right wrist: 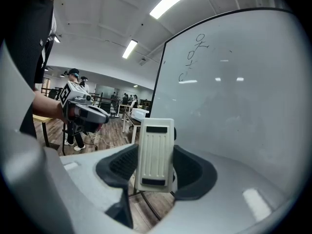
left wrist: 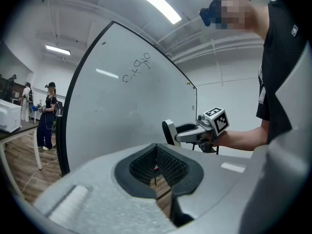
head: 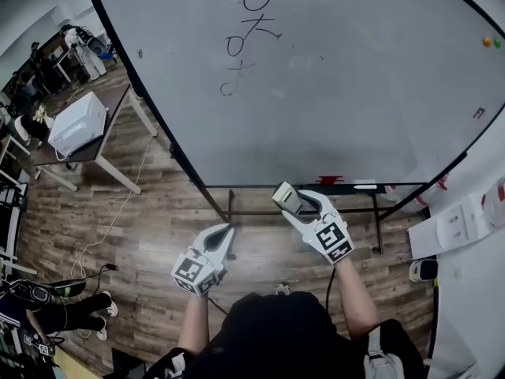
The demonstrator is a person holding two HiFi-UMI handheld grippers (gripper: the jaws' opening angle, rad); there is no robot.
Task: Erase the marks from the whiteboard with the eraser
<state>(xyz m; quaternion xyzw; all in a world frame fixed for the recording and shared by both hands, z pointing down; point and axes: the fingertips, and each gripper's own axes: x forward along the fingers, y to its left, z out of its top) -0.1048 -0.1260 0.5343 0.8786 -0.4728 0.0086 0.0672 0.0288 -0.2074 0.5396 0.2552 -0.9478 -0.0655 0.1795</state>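
One eraser [right wrist: 155,152] in right claw [head: 294,203], whiteboard [head: 355,93] cropped, marks [head: 245,42] faint

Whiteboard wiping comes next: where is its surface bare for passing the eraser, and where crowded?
Bare across the middle and right of the whiteboard, between the marks and the two magnets. Crowded only upper left.

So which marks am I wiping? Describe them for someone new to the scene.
Find the large black-framed whiteboard filling the head view. High on it, left of centre, thin dark handwritten strokes run down in a short column. They are the board's only clear writing, far from the orange and green dots at its right edge.
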